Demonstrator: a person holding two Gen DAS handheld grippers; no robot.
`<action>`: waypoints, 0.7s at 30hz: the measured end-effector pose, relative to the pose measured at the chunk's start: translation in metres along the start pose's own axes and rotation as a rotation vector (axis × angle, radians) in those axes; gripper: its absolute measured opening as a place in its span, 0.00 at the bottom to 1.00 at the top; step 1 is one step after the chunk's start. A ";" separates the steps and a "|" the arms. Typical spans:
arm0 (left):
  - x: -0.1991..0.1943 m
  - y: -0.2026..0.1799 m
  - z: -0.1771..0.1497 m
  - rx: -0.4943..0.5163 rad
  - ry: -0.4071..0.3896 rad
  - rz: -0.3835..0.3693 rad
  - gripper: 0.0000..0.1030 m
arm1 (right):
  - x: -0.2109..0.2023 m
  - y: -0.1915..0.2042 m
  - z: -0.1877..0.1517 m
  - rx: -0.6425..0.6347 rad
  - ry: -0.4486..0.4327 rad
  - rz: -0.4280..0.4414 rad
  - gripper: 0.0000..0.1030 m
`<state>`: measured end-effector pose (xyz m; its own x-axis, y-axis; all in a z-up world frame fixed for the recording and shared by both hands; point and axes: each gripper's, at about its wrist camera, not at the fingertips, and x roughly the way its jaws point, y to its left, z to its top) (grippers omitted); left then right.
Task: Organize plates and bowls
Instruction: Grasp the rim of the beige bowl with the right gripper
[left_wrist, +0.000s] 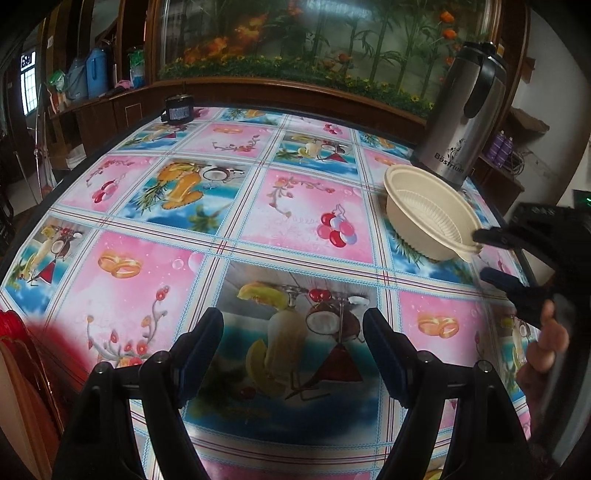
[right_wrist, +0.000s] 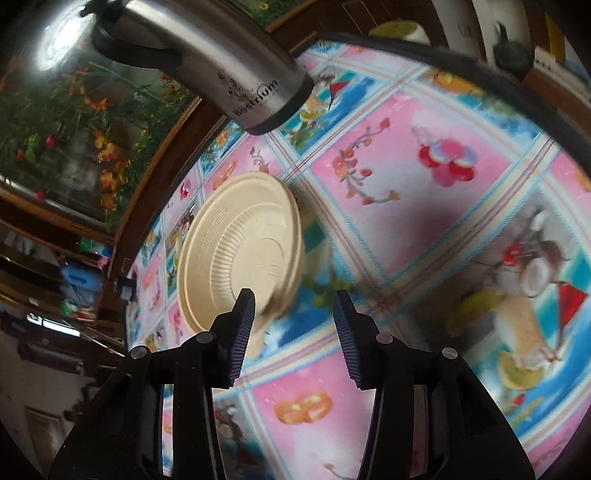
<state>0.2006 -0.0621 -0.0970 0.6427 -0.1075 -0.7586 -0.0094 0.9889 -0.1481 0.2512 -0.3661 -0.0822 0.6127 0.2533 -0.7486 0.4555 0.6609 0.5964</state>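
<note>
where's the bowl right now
In the left wrist view the bowl sits on the table's right side, just before the steel flask, the right gripper at its rim.

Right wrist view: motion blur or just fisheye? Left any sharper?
Right wrist: tablecloth print smeared, bowl edges soft, so motion blur; thermos carries a bright glare patch. Left wrist: sharp, tablecloth grid bowed by fisheye, red blur at lower left.

Lived-in home dining room, fruit-print oilcloth table (left_wrist: 229, 206), steel thermos (left_wrist: 465, 110) (branded), wooden cabinet (left_wrist: 110, 107), fish tank (left_wrist: 295, 40)
</note>
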 end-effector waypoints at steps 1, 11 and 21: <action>0.001 0.001 0.000 -0.001 0.004 -0.002 0.76 | 0.006 0.000 0.003 0.022 0.008 0.001 0.42; -0.002 0.009 0.005 -0.046 0.009 -0.045 0.76 | 0.021 0.007 0.008 0.019 -0.006 -0.079 0.13; -0.003 0.018 0.012 -0.101 0.005 -0.117 0.76 | -0.022 -0.008 -0.028 -0.168 0.054 -0.020 0.11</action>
<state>0.2077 -0.0429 -0.0900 0.6400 -0.2220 -0.7356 -0.0122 0.9543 -0.2986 0.2162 -0.3573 -0.0782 0.5671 0.2739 -0.7768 0.3502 0.7734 0.5284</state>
